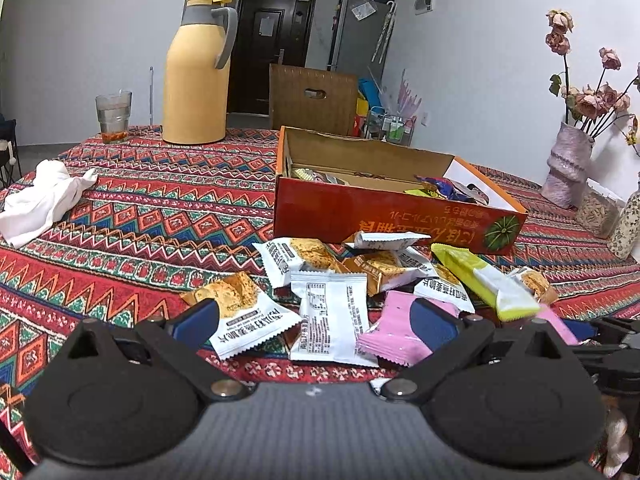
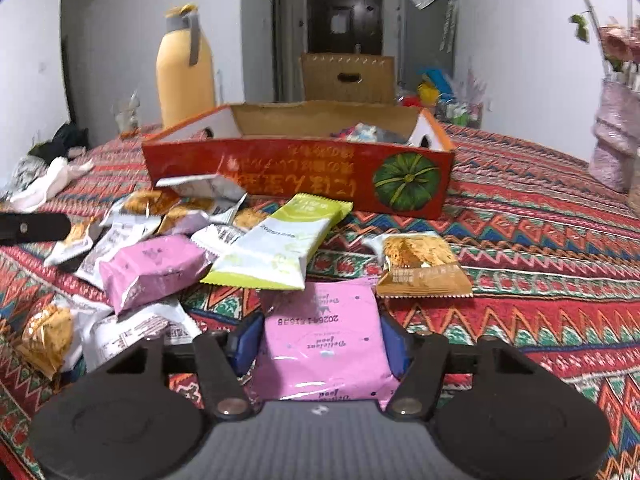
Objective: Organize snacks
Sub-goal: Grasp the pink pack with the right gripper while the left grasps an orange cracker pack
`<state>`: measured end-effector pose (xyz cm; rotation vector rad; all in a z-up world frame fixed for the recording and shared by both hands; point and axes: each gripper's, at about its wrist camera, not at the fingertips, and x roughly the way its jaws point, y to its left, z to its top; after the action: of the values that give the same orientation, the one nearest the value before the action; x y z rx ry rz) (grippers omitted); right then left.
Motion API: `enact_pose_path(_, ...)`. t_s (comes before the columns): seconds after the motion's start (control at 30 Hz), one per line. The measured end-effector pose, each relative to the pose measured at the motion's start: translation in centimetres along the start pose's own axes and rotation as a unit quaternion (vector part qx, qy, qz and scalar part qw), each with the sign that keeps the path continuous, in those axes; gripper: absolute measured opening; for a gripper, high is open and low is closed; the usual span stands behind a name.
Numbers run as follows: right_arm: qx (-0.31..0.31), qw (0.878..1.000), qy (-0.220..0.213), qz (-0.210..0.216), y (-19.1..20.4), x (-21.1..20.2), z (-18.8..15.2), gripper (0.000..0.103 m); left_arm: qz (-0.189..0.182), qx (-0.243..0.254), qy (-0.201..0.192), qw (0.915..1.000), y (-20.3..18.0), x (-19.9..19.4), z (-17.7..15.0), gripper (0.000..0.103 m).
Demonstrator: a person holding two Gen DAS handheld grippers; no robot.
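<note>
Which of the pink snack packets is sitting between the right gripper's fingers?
The flat pink packet printed with a date code, between the right gripper fingers; the puffier pink packet lies left in the pile.

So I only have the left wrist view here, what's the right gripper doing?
Observer: The right gripper has a flat pink packet between its blue pads, which sit against the packet's two sides.
Operator: Anything between it and the box?
Observer: Yes, a green packet lies just beyond the pink one, on the way to the red box.
Operator: Which face of the pink packet is up?
Observer: The side with the printed date code, its writing upside down to the camera.
</note>
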<state>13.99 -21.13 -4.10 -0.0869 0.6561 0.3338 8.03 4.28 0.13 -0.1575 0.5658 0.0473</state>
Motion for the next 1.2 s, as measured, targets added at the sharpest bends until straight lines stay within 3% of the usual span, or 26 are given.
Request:
enact_pose_path(0.37,0.044,0.996,-0.071,-0.018,-0.8,-5.2,-1.1,0.061,0.005,0.018,0.025,0.9995,-1.4,-0.8,-1.6,0.103)
enact_pose_path(0.83,0.054,0.995,-0.084,-0.013,-0.7,-8.3,-3.7,0.061,0.048,0.041,0.060,0.9962,-3.3,-0.1,-4.7,0.100)
enact_pose_path(1.03,0.057,0.995,-0.081,-0.007,-0.7,-8.5,-4.5,0.061,0.063,0.048,0.056,0.9952,-3.9,0.3,-5.5,0.091)
enact_pose_path(1.2,0.062,0.995,-0.079,-0.002,-0.7,-8.3,-4.8,0.061,0.049,0.056,0.040,0.9964,-4.4,-0.2,-5.8,0.061)
